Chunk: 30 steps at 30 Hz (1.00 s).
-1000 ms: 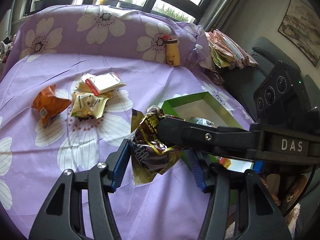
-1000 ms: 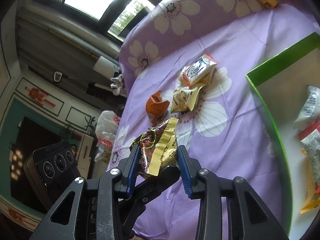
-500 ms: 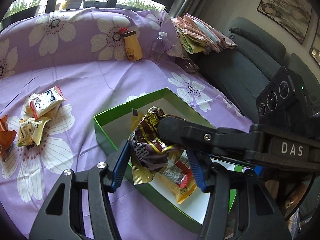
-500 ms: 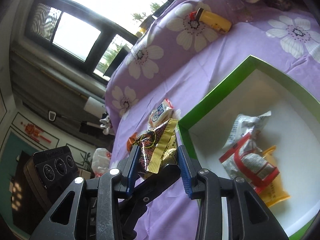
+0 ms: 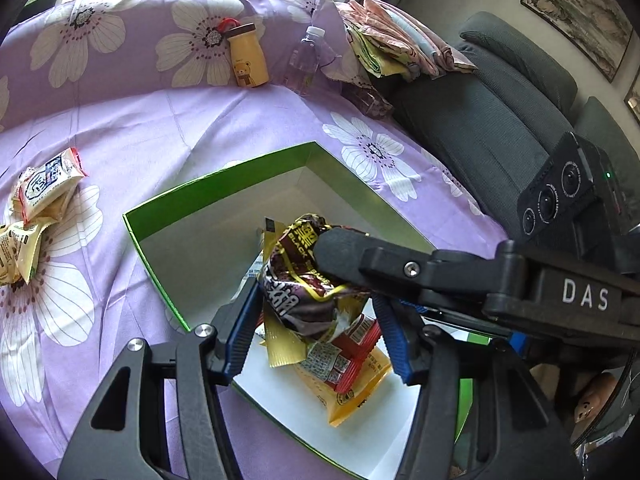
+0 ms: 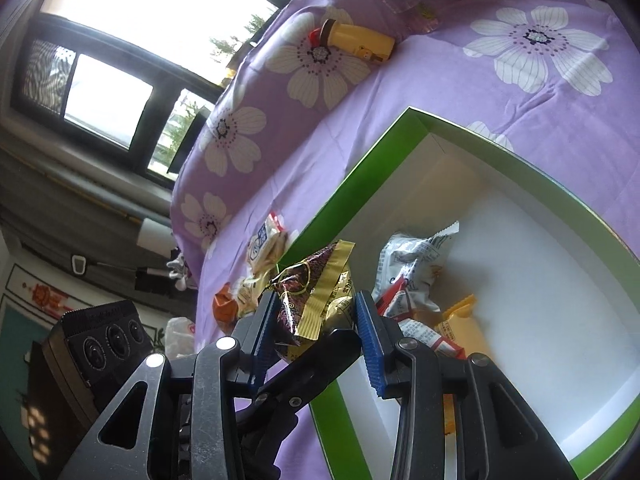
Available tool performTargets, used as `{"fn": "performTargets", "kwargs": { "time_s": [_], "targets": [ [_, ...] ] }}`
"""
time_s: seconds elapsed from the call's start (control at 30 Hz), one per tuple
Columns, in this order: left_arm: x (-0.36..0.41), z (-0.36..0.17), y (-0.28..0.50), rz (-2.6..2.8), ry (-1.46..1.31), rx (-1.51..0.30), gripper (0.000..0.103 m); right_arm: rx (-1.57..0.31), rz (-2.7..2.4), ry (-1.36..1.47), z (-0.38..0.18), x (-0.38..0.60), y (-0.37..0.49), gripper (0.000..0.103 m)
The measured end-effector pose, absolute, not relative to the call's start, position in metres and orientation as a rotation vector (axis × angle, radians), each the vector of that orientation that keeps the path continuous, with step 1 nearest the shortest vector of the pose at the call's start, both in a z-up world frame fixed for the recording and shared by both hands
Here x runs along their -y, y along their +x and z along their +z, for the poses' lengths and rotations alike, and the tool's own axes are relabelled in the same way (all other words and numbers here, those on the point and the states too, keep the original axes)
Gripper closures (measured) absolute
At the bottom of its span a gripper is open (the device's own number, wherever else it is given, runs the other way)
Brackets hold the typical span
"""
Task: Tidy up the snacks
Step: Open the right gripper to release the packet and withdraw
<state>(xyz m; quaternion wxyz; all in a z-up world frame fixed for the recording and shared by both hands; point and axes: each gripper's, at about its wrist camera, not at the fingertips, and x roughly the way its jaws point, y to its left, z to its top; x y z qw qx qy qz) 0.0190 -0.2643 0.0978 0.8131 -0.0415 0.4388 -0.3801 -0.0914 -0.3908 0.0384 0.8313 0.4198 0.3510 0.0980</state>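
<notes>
The brown-and-gold pack (image 5: 308,280) hangs over the green box (image 5: 224,172), pinched by both claws at once. The right gripper (image 6: 316,332) nips it hard, pads pressed into the crumpled foil, and reaches across the left camera's view to do so. The left gripper (image 5: 316,328) stands a little wider, its 2 blue pads flanking the pack's lower half; the left pad touches the foil, the other I cannot tell.

Below it in the box lie a red-edged pack (image 5: 344,360), a yellow pack (image 5: 356,388) and a white one (image 6: 412,256).

The pack looks light and soft, with slick, crinkly film that gives under pressure (the contents may well crush). The flat gold seal at an end seems the safest hold; the puffed middle would likely slide or squash.

More snacks (image 5: 36,204) wait on the purple cloth (image 5: 120,128), well apart from the box.
</notes>
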Motion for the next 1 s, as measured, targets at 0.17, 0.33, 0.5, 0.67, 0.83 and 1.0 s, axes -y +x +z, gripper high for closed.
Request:
{"fn": "performTargets", "kwargs": {
  "time_s": [0.17,0.33,0.5,0.67,0.83,1.0],
  "targets": [
    [0.268,0.092,0.020,-0.807,-0.088,-0.956,0.047,-0.764,0.200,0.914,0.032,0.395,-0.090,0.063],
    [0.273,0.087,0.018,-0.813,-0.074,-0.966,0.050,-0.783,0.160,0.908,0.030,0.398,-0.089,0.063],
    [0.272,0.085,0.017,-0.819,-0.089,-0.971,0.049,-0.799,0.106,0.890,0.027,0.399,-0.088,0.063],
    [0.264,0.090,0.013,-0.823,-0.085,-0.948,0.049,-0.794,0.082,0.885,0.027,0.401,-0.089,0.063],
    [0.246,0.099,0.008,-0.826,-0.124,-0.931,0.046,-0.750,-0.026,0.826,0.039,0.402,-0.098,0.062],
    [0.222,0.108,0.001,-0.779,-0.140,-0.891,0.038,-0.709,-0.092,0.769,0.051,0.400,-0.104,0.048]
  ]
}}
